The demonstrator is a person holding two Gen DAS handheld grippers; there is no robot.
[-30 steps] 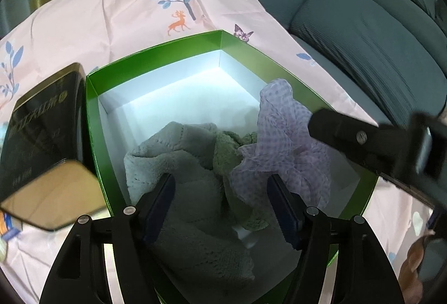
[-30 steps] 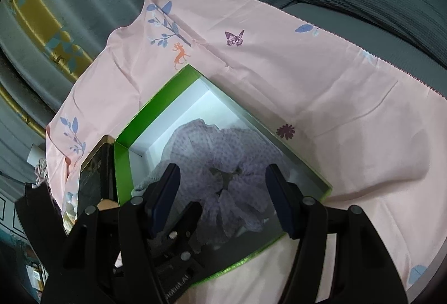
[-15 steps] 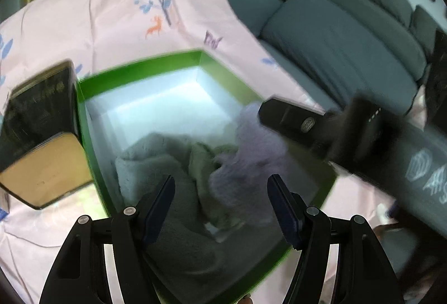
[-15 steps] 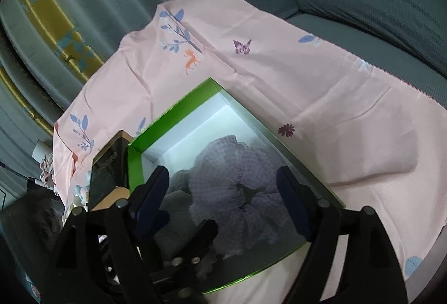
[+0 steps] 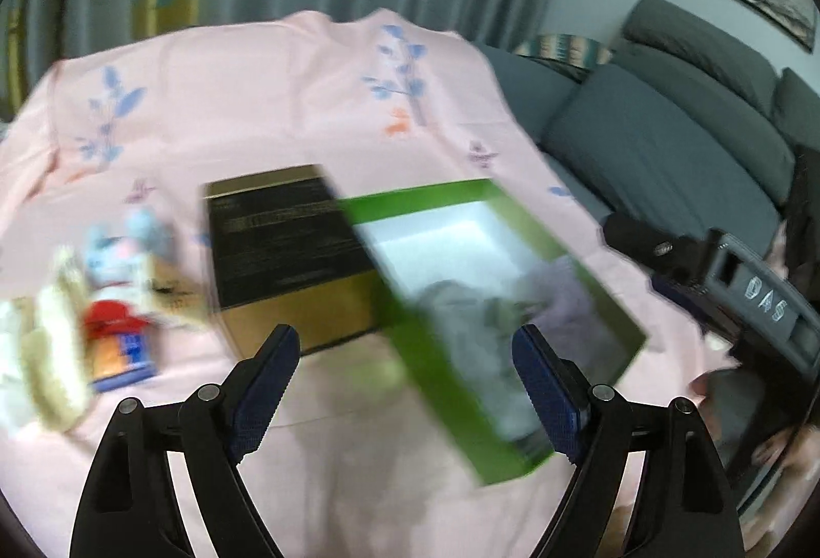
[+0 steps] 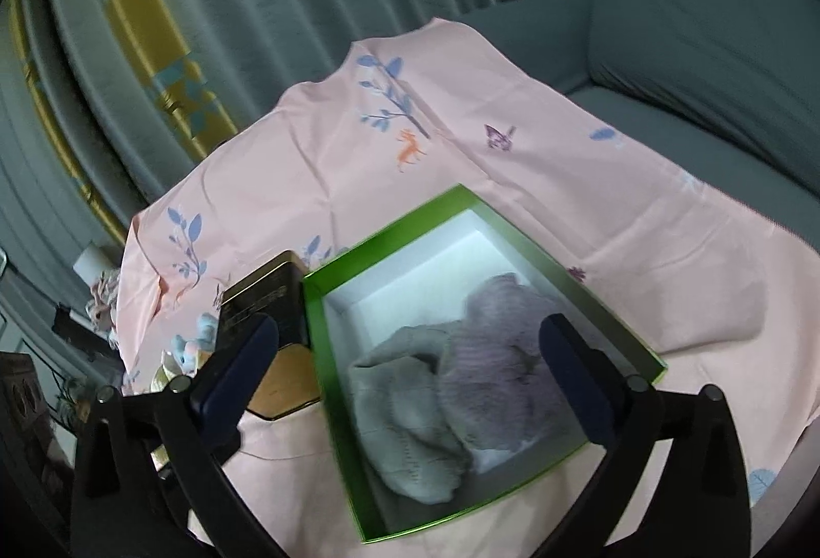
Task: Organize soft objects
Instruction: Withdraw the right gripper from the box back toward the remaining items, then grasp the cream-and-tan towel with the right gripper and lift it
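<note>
A green box with a white inside stands on the pink sheet. In it lie a lilac checked scrunchie and a grey-green knitted cloth, touching each other. My right gripper hovers above the box; its jaws are opening wide and nothing is between them. The left wrist view is blurred: the green box is at centre right, with the cloth and scrunchie inside. My left gripper hangs above the sheet beside the box's near corner, jaws opening and empty.
A black and gold box touches the green box's left side. Further left lie a blue plush toy, a red-capped toy and a cream plush. A grey sofa runs along the right. Curtains hang behind.
Both grippers have risen and pulled back from the box, and their jaws have widened. The scrunchie stays in the box. The left view has swung left, bringing the toys into sight.
</note>
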